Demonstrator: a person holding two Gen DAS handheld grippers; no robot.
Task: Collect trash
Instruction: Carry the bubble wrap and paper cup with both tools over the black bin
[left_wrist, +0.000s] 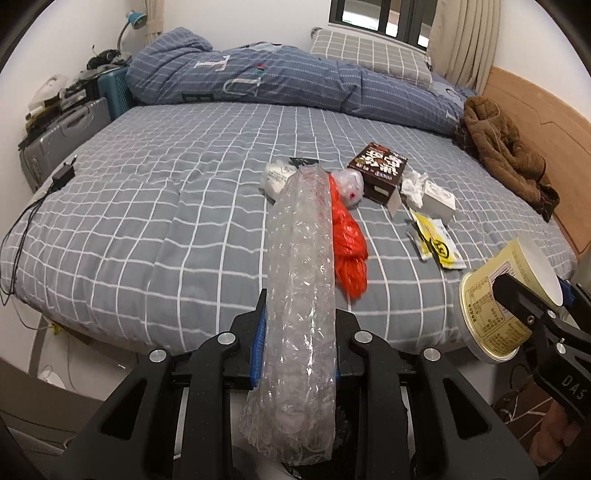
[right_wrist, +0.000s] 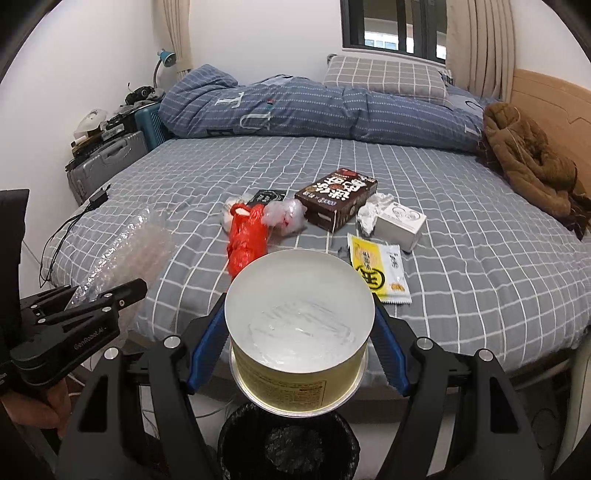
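Holding: left gripper (left_wrist: 297, 328) clamped tight on bubble wrap roll (left_wrist: 301, 295); right gripper (right_wrist: 299, 325) partly spread, gripping noodle cup (right_wrist: 299, 328) above black bin (right_wrist: 288, 443). Bed (right_wrist: 480, 258) carries orange bag (right_wrist: 245, 240), brown box (right_wrist: 338, 199), yellow sachet (right_wrist: 376, 267), white box (right_wrist: 400, 221).

cup (right_wrist: 299, 332) above bin (right_wrist: 288, 443) (bed (right_wrist: 184, 177) behind)

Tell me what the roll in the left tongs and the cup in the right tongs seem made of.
Bubble wrap roll: clear plastic film, glossy, with visible air bubbles. Instant noodle cup: probably coated paper, with printed yellow outside and smooth white inside; foam can't be ruled out.
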